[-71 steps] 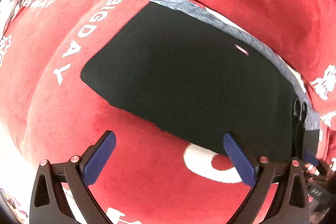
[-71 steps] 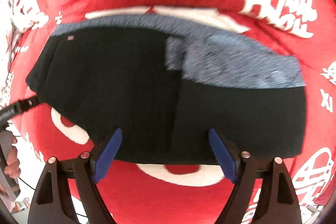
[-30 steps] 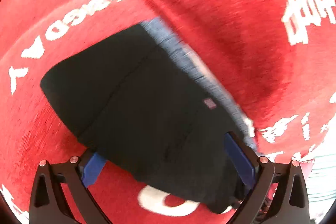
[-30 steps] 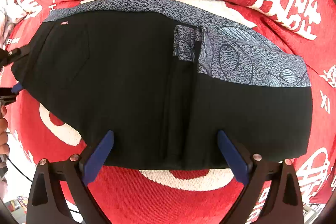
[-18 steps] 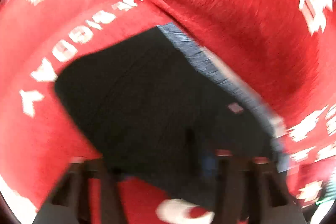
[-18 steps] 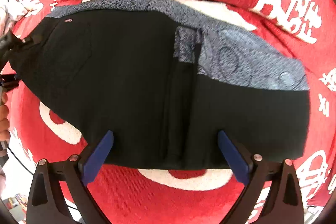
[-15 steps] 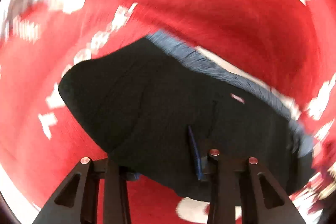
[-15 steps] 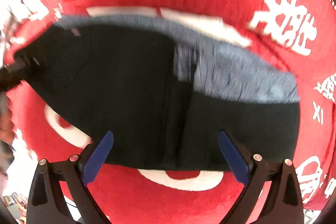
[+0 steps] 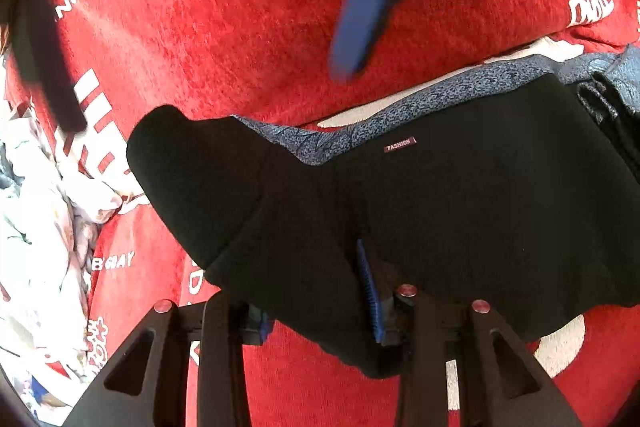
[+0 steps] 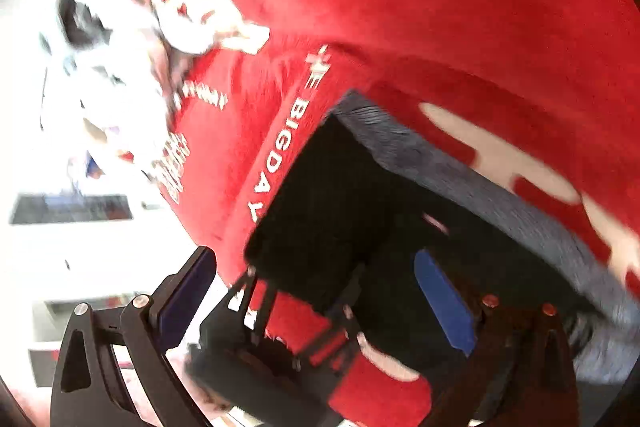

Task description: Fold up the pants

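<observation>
A red plush blanket (image 9: 248, 27) with white lettering covers the surface; crumpled white patterned fabric (image 9: 36, 211) lies at its edge

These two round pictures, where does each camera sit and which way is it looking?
Left wrist view: sits on the left gripper, looking down along its fingers at the black pants on the red blanket; its jaws are shut on the pants' near edge, and the right gripper's blurred blue pad hangs at the top.
Right wrist view: sits on the right gripper, tilted and blurred, facing the pants; its jaws are open, with the left gripper below.
Both share the pants, the blanket and the other gripper.
</observation>
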`<action>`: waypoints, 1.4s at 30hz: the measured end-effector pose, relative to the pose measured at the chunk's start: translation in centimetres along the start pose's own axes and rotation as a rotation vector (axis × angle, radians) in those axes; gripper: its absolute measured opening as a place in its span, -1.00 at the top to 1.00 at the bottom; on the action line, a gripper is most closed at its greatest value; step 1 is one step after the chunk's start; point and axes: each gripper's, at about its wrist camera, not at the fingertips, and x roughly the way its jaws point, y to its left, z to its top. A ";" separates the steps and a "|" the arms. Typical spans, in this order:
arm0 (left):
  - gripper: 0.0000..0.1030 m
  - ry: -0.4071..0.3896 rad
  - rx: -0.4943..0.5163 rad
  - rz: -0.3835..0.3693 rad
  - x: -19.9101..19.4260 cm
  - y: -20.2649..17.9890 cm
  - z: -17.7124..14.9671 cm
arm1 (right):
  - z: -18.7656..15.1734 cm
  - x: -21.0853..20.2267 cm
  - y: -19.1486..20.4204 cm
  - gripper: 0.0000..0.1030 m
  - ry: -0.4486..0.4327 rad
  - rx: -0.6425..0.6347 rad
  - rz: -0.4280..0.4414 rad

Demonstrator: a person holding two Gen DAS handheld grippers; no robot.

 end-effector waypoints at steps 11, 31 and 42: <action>0.28 -0.046 -0.003 -0.037 -2.5 -0.9 0.9 | 2.1 5.7 -0.1 0.63 0.167 0.002 -0.069; 0.28 -0.322 0.189 -0.259 -19.1 -19.3 12.3 | -20.1 -18.7 -16.7 0.56 -0.446 0.219 0.291; 0.28 -0.167 0.406 -0.327 -15.6 -35.7 11.1 | -30.7 -16.4 -31.4 0.56 -0.480 0.482 0.240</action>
